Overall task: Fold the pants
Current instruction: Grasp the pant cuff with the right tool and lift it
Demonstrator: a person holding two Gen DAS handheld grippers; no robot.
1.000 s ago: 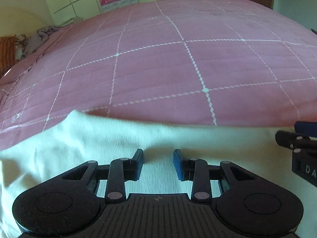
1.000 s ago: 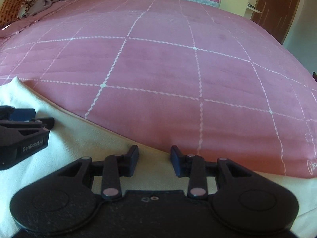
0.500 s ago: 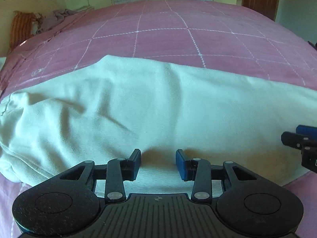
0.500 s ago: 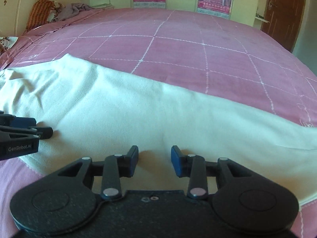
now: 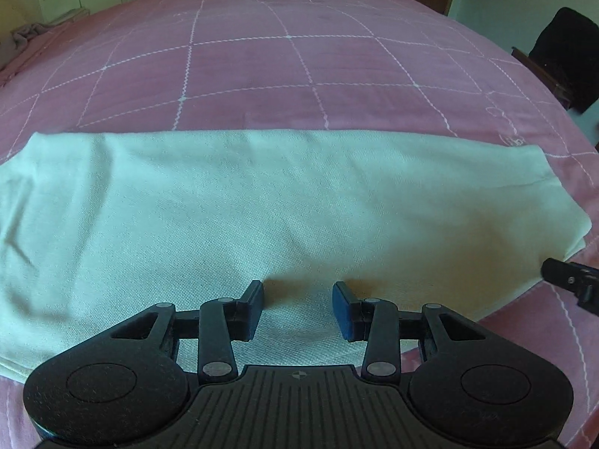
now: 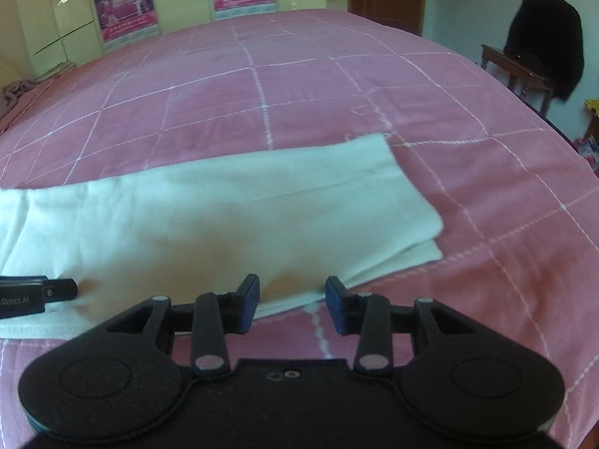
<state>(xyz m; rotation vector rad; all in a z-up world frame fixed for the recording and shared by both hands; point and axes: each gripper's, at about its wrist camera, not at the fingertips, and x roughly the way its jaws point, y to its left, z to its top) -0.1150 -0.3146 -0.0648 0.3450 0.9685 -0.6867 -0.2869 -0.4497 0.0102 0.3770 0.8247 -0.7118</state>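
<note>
The cream-white pants point(image 5: 284, 209) lie flat on the pink quilted bed as a long band, one layer over another. They also show in the right wrist view point(image 6: 209, 217), where the leg end point(image 6: 404, 202) shows two stacked layers. My left gripper point(image 5: 298, 308) is open and empty over the near edge of the pants. My right gripper point(image 6: 292, 305) is open and empty at the near edge by the leg end. The right gripper shows at the right edge of the left wrist view point(image 5: 572, 277). The left gripper shows at the left edge of the right wrist view point(image 6: 33, 295).
The pink bed cover point(image 5: 299, 56) with white stitched grid stretches far beyond the pants. A wooden chair with a black garment point(image 6: 543, 56) stands past the bed's right side. Cupboards and posters point(image 6: 119, 3) line the far wall. A crumpled cloth point(image 6: 15, 93) lies at far left.
Both grippers have pulled back toward the near edge of the pants and swung right. More of the pants is in view, lying flat. Both stay open and empty.
</note>
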